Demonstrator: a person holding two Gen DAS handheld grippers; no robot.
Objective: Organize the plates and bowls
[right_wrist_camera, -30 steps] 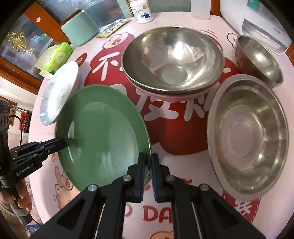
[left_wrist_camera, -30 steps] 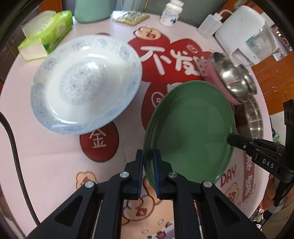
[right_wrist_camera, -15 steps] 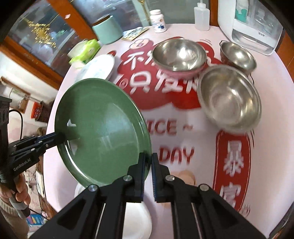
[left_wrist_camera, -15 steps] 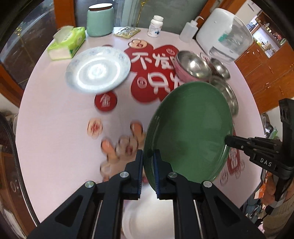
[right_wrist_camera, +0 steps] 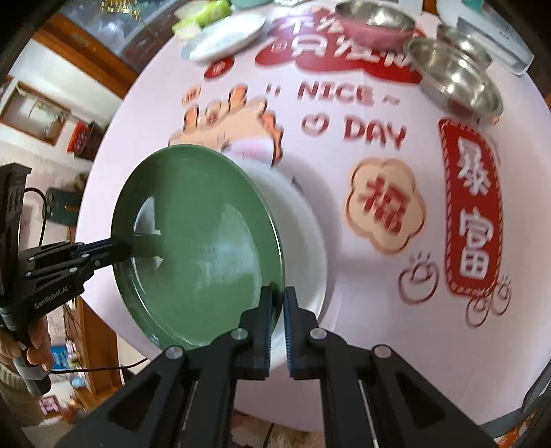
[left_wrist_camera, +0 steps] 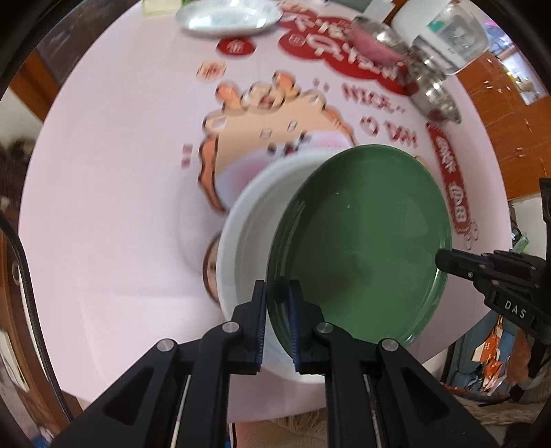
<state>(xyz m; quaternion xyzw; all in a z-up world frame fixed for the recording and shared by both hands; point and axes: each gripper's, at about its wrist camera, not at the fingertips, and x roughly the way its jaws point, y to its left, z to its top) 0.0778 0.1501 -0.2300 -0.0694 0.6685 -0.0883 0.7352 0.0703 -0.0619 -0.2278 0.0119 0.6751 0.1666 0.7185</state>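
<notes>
The green plate (left_wrist_camera: pixel 358 241) is held between the two tools above a white plate (left_wrist_camera: pixel 248 241) that lies on the near part of the round table (left_wrist_camera: pixel 113 172) — whether the two plates touch cannot be told. Its rim is clamped on one side by the left gripper (left_wrist_camera: pixel 277 320), whose fingers are closed on the edge, and on the opposite side by the right gripper (right_wrist_camera: pixel 277 324), likewise closed on the rim. The green plate is tilted slightly, and much of the white plate is covered by it. Farther out, at the far side of the table, a patterned plate (right_wrist_camera: pixel 227 38), a pink bowl (right_wrist_camera: pixel 375 31) with a steel bowl (right_wrist_camera: pixel 375 13) nested in it, and a wide steel bowl (right_wrist_camera: pixel 458 79) are seen — blurred.
</notes>
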